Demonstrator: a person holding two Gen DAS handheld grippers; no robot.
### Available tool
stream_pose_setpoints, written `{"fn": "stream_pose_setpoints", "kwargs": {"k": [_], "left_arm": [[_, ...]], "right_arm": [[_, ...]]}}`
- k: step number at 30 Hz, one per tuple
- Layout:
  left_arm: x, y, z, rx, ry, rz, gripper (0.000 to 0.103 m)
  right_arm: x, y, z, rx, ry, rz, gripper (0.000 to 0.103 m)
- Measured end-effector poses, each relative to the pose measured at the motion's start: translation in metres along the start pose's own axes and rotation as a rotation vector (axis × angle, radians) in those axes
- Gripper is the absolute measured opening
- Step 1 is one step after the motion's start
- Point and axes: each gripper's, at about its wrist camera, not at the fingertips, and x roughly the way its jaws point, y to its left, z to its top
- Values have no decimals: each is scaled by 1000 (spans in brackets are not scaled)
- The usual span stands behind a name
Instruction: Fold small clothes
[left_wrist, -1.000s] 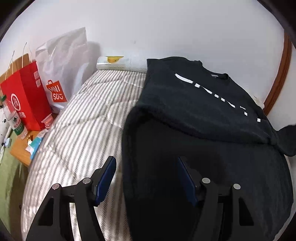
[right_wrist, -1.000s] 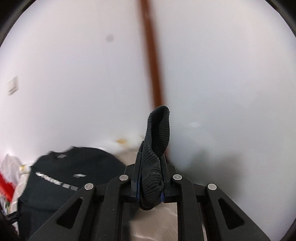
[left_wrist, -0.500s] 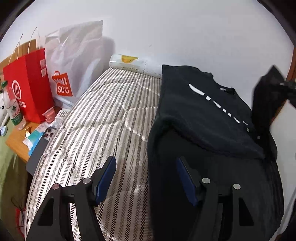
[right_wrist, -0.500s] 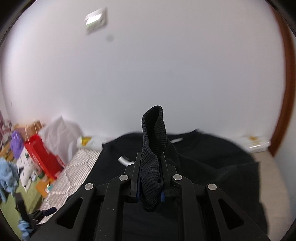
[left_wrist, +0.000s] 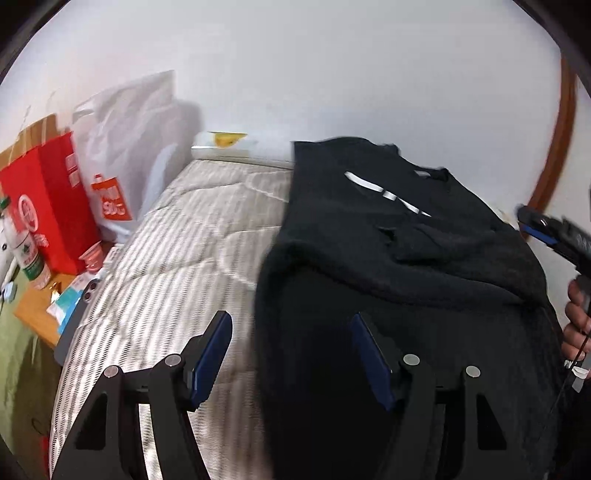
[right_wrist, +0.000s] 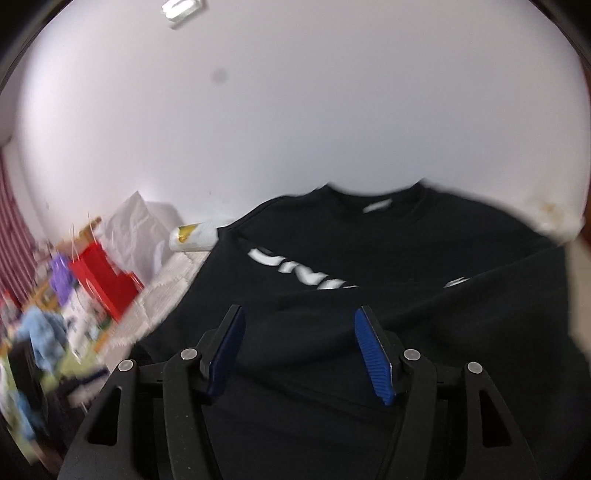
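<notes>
- Black sweatshirt (left_wrist: 388, 266) lies flat on striped mattress (left_wrist: 177, 266), along its right side, one sleeve (left_wrist: 424, 240) folded over the chest.
- White chest lettering blurred; possibly "UNI…" in right wrist view.
- Left gripper (left_wrist: 291, 354): jaws apart, empty, over the hem.
- Right gripper (right_wrist: 299, 354): jaws apart, holding nothing.
- Red paper bag (left_wrist: 48, 206) and white bag (left_wrist: 125, 147) with orange logo, text unreadable.

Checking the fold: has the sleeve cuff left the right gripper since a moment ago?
Yes. The right gripper is open and empty; the sleeve lies across the black sweatshirt.
</notes>
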Motion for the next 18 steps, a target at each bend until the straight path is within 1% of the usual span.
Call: {"fn": "stream_pose_setpoints", "kwargs": {"k": [1, 2, 4, 5, 8, 11, 13, 16, 18], "left_arm": [[-3, -11, 5, 20, -1, -18, 65], [-3, -20, 9, 36, -1, -28, 65], [-3, -41, 20, 75, 7, -51, 65], [-1, -55, 27, 99, 1, -59, 65], [10, -82, 42, 124, -10, -67, 65], [33, -99, 53, 94, 10, -57, 65], [48, -108, 53, 91, 15, -27, 65], [67, -114, 55, 99, 28, -1, 61], [80, -113, 61, 81, 39, -4, 61]], "right_arm": [[-15, -10, -2, -26, -6, -26, 62], [-29, -26, -7, -60, -6, -76, 62], [-45, -51, -13, -90, 5, -148, 62], [-54, -72, -19, -93, 14, -200, 62], [-72, -123, -32, -47, 40, -277, 62], [-79, -169, -41, 44, 67, -285, 62], [-82, -194, -50, 89, 53, -284, 62], [-86, -221, -65, 149, 27, -269, 62], [-84, -232, -71, 157, 58, -276, 62]]}}
